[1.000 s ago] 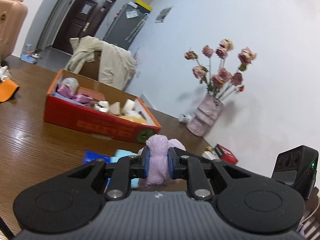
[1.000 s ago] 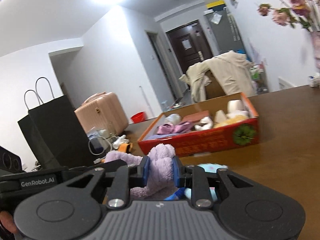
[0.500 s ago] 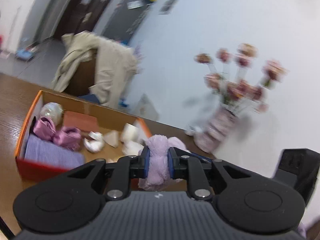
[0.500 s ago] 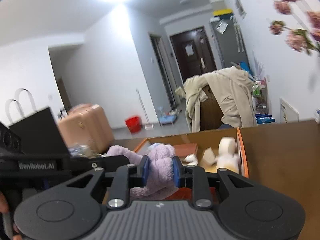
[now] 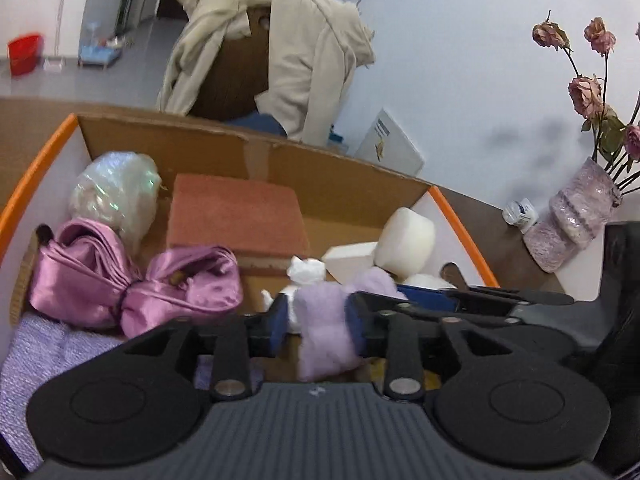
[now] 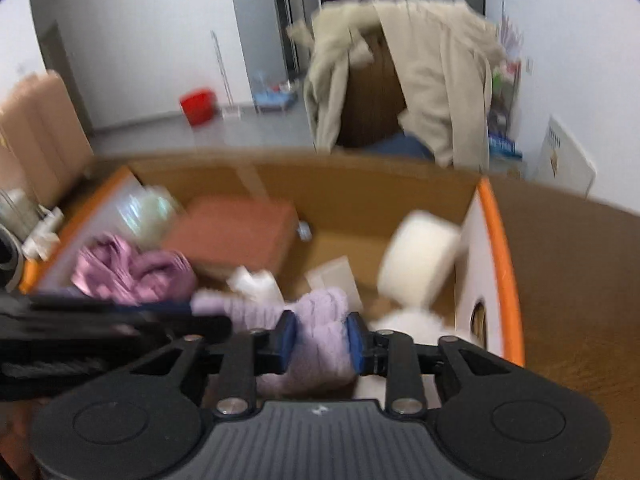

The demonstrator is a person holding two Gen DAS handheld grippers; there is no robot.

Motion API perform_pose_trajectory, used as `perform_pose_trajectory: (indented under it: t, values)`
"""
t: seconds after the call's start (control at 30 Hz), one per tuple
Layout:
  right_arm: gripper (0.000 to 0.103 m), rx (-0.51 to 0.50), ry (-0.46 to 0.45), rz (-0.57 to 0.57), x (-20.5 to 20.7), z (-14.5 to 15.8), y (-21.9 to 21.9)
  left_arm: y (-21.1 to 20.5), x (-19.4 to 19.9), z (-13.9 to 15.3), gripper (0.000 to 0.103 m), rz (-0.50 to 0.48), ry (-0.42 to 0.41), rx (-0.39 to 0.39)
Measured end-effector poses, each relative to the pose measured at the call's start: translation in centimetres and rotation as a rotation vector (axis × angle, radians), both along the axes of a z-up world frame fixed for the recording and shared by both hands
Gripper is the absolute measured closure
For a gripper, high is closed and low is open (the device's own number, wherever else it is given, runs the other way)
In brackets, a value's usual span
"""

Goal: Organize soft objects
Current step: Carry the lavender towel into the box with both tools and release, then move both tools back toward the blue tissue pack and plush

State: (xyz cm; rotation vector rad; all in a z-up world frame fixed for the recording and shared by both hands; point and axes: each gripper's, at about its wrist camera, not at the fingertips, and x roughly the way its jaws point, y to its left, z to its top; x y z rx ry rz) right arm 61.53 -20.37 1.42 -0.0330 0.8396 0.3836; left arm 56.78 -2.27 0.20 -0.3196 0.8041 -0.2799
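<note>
**Plush toy carried over the open box**

A second before, both pairs of tongs had held the purple plush toy (image 5: 322, 320) low over the worktop, with the box still well ahead. Now the toy hung above the inside of the cardboard box (image 5: 248, 152), near its right end.

The left tongs (image 5: 318, 326) were no longer tight: the toy touched the right pad, but a gap showed between it and the left pad, so they looked to be parting. The right tongs (image 6: 321, 340) were clamped on another part of the same toy, both pads pressing into the plush.

Below and around the toy lay things already sorted: a pink satin bundle (image 5: 132, 284), a lilac knitted cloth (image 5: 48, 356), a rust-coloured pad (image 5: 236, 216), a clear plastic bag (image 5: 114, 196), a white foam cylinder (image 5: 408, 240) and a scrap of white tissue (image 5: 306, 270). The right wrist view was blurred by motion, so finer detail there could not be read.

Judging by this, the carry was done and the release had begun; the toy probably only needed letting go into the free patch of box floor beside the foam.
</note>
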Motion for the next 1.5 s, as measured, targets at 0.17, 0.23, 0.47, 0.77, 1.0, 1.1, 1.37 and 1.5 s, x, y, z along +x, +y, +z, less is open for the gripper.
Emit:
perform_pose_trajectory:
  t: [0.17, 0.23, 0.47, 0.77, 1.0, 1.1, 1.37, 1.5]
  values:
    - [0.069, -0.001, -0.003, -0.002, -0.6, 0.5, 0.0, 0.6, -1.2, 1.4, 0.058, -0.014, -0.037, 0.006]
    - [0.062, 0.008, -0.023, 0.0, -1.1, 1.6, -0.2, 0.8, -2.2, 3.1, 0.054, -0.021, -0.068, 0.012]
    - [0.05, 0.014, -0.139, 0.004, -6.7, 8.5, -1.7, 2.0, -8.5, 10.8, 0.035, -0.034, -0.203, 0.076]
    - [0.037, 0.021, -0.317, 0.02, -19.3, 16.3, -5.0, 3.8, -21.6, 17.2, 0.02, -0.03, -0.351, 0.171]
    - [0.03, 0.054, -0.431, 0.095, -30.7, 16.9, -6.4, 4.2, -32.2, 17.0, 0.014, -0.003, -0.438, 0.199]
    - [0.029, 0.056, -0.467, 0.126, -35.4, 15.8, -6.2, 3.7, -36.9, 15.5, 0.01, -0.014, -0.476, 0.214]
    - [0.015, 0.176, -0.571, 0.145, -46.4, 9.7, -7.0, 3.1, -46.3, 8.6, 0.002, 0.04, -0.483, 0.226]
    - [0.015, 0.126, -0.494, 0.107, -49.3, 4.9, -6.1, 3.6, -48.9, 6.5, 0.002, 0.085, -0.437, 0.238]
